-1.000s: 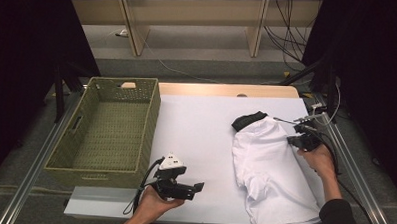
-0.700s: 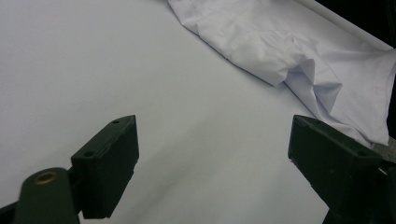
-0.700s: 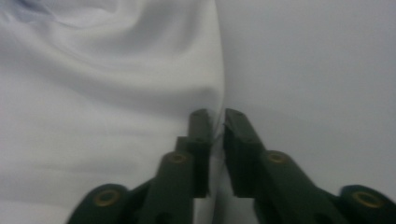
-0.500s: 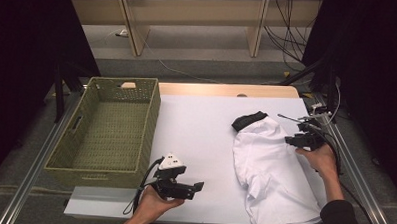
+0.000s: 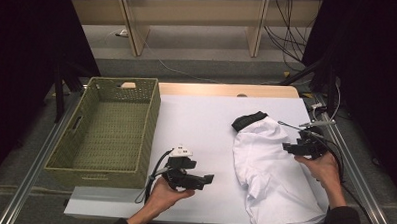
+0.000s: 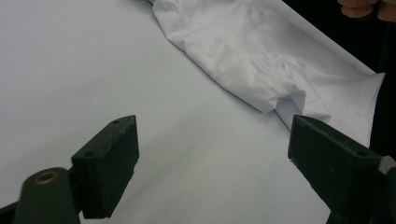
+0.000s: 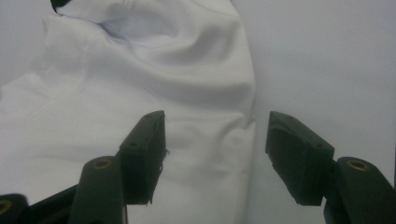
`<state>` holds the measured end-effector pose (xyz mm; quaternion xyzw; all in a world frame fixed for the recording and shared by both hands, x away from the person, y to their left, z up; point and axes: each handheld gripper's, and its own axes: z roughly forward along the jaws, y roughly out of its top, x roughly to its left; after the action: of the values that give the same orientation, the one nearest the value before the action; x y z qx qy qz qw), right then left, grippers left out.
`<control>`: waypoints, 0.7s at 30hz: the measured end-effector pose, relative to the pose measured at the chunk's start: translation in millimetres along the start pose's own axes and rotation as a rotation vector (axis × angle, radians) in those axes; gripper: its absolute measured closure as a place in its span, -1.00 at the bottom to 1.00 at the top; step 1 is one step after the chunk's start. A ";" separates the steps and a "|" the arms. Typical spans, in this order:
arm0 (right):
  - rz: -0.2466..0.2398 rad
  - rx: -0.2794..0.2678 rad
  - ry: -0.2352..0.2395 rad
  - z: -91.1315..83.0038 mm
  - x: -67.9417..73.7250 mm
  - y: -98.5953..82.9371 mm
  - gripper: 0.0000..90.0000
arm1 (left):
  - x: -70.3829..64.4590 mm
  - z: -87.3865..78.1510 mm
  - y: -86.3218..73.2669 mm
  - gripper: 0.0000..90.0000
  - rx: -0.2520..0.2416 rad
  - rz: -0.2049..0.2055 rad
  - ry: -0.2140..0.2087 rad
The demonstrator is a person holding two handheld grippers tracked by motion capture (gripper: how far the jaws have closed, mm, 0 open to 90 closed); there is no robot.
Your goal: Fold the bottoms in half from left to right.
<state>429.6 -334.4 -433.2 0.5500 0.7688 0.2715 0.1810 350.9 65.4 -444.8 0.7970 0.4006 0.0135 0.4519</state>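
**Hovering over the white shirt, both jaws open**

Lying on the right half of the white table (image 5: 206,117), the white shirt (image 5: 274,179) is folded into a long shape, its dark collar (image 5: 248,121) pointing away from the person and its lower end reaching the table's near edge. The right gripper (image 5: 295,148) sits at the shirt's right edge, about level with the upper part of the garment; in the right gripper view its jaws stand apart over the cloth with nothing clamped between them, one jaw above the fabric and the other above the bare table just beside the shirt's edge. The left gripper (image 5: 204,179) is held near the table's front, between the shirt and the green woven basket (image 5: 81,123), and points toward the shirt. Its jaws are spread wide with only bare table between them, the shirt (image 6: 261,60) lying beyond.
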 end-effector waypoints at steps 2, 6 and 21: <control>0.000 0.000 -0.001 -0.1 0.3 -1.1 -0.16 | -0.4 5.8 3.8 -0.64 0.008 -0.007 -0.004; 0.015 0.001 0.002 -0.3 -2.2 -4.0 -0.17 | -3.8 20.0 13.1 -0.62 0.023 -0.022 -0.034; 0.020 -0.012 0.017 -1.3 -6.4 -8.9 -0.18 | -7.8 80.7 35.7 -0.56 0.117 -0.095 -0.024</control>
<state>424.4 -343.0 -437.7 0.5544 0.7631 0.2824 0.1750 398.9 -6.6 -463.8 0.8022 0.4326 -0.0408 0.4096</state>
